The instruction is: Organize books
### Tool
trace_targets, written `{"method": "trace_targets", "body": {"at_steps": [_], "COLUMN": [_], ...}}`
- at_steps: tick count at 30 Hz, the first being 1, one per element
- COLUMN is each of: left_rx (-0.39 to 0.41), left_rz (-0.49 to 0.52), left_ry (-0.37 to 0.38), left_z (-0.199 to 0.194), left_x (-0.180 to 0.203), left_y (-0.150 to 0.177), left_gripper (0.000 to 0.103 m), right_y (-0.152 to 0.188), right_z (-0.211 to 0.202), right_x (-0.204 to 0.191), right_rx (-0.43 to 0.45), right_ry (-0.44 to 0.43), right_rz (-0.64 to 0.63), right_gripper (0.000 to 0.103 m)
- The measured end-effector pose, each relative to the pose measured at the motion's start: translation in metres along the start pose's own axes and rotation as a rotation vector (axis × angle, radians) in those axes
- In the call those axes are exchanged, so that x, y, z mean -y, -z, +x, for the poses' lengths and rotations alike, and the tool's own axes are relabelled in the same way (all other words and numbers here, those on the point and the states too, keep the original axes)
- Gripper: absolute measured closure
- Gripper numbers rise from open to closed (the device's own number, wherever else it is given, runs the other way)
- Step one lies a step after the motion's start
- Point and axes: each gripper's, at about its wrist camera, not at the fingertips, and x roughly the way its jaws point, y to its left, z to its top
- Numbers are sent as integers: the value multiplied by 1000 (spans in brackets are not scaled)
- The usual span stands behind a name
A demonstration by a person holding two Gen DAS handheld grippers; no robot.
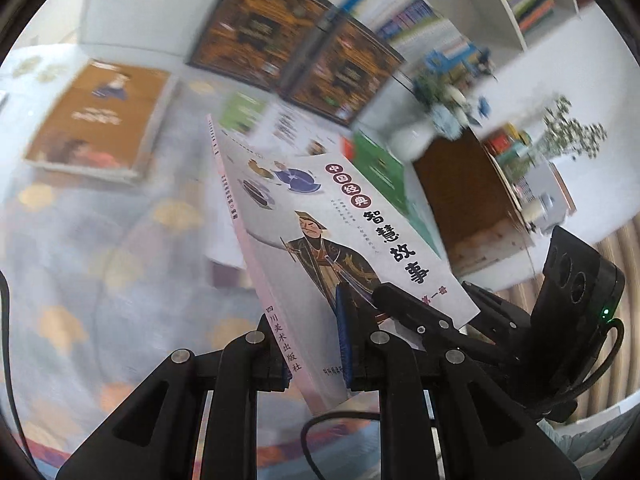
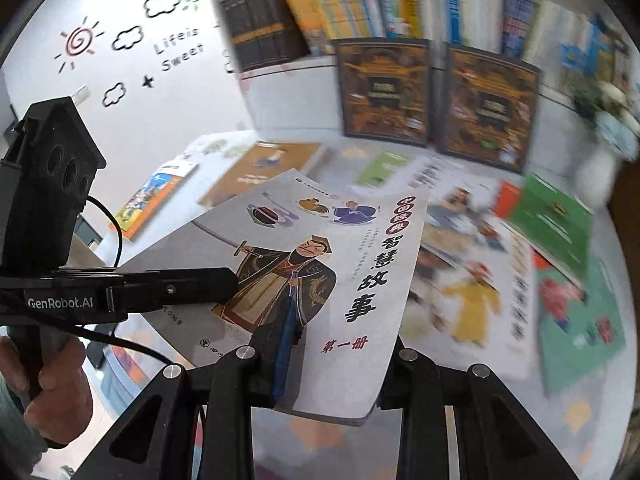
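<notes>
Both tools clamp grey book (image 2: 320, 280) edges above table (image 1: 100, 248)

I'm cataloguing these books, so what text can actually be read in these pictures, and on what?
"中国经典 智慧故事 第一册": held book's cover.
"四川美术出版社": its spine.
"GenRobot.AI": left gripper.
"Life is Sweet": wall decal.
Table and shelf books: too blurred.
</notes>
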Motion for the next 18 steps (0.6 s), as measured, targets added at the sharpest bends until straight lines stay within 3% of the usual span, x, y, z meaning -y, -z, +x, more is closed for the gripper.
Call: {"method": "trace_targets", "body": {"at_steps": [6,12,18], "left_rx": [41,43,44], "left_rz": [-36,-66,-96], "left_ry": [-62,-71,-48], "left_z": [-29,-27,-9], "left_x": [-80,-148,-196], "left_y": [-39,-75,-106], "left_gripper": [89,89,88], "right_y": [-52,-95,-124], "right_z": [73,144,192], "right_x": [-57,-81,-99], "right_rx": [-14,-63,-91], "right_ry": [-42,-75,-17], "right_rz": [-38,44,77], "right_gripper": [72,71,67]}}
